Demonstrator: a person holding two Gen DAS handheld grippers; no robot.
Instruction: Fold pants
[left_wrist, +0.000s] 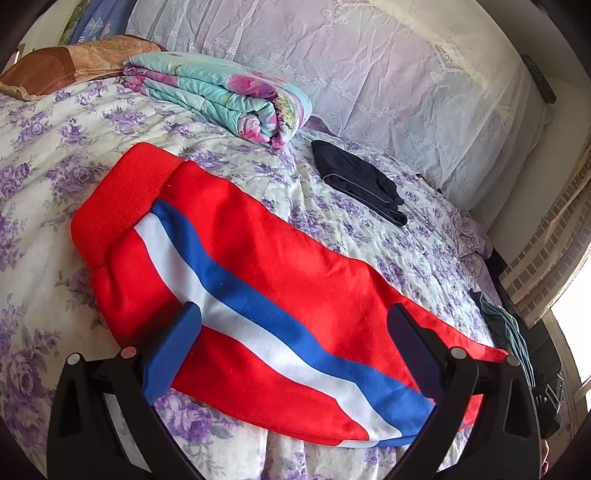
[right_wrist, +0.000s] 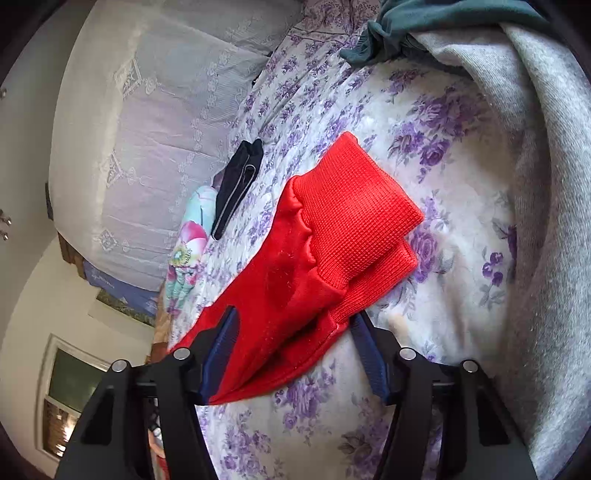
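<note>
Two wrist views are given of a bed (left_wrist: 55, 155) covered by a white sheet printed with purple flowers. Along its far edge a wall of pale lace-covered bedding (left_wrist: 369, 74) is seen. A folded floral quilt (left_wrist: 221, 96) in turquoise and pink is laid near that far edge, with a brown pillow (left_wrist: 55, 70) beside it at the far corner. A grey fleece garment (right_wrist: 546, 221) is draped along one side edge of the bed in the right wrist view, with a crumpled dark green cloth (right_wrist: 424, 29) next to it.

Red pants (left_wrist: 280, 258) with a blue and white side stripe are spread flat across the middle of the bed, their ribbed cuffs (right_wrist: 354, 218) stacked one on the other. A small folded dark garment (left_wrist: 358, 181) is placed between the pants and the lace bedding, apart from both.

The left gripper (left_wrist: 295, 354) is held over the striped leg with its fingers (left_wrist: 173, 354) spread wide, nothing clamped. The right gripper (right_wrist: 295, 354) is set with its fingers (right_wrist: 218, 358) wide on either side of the red fabric just below the cuffs, not closed on it.
</note>
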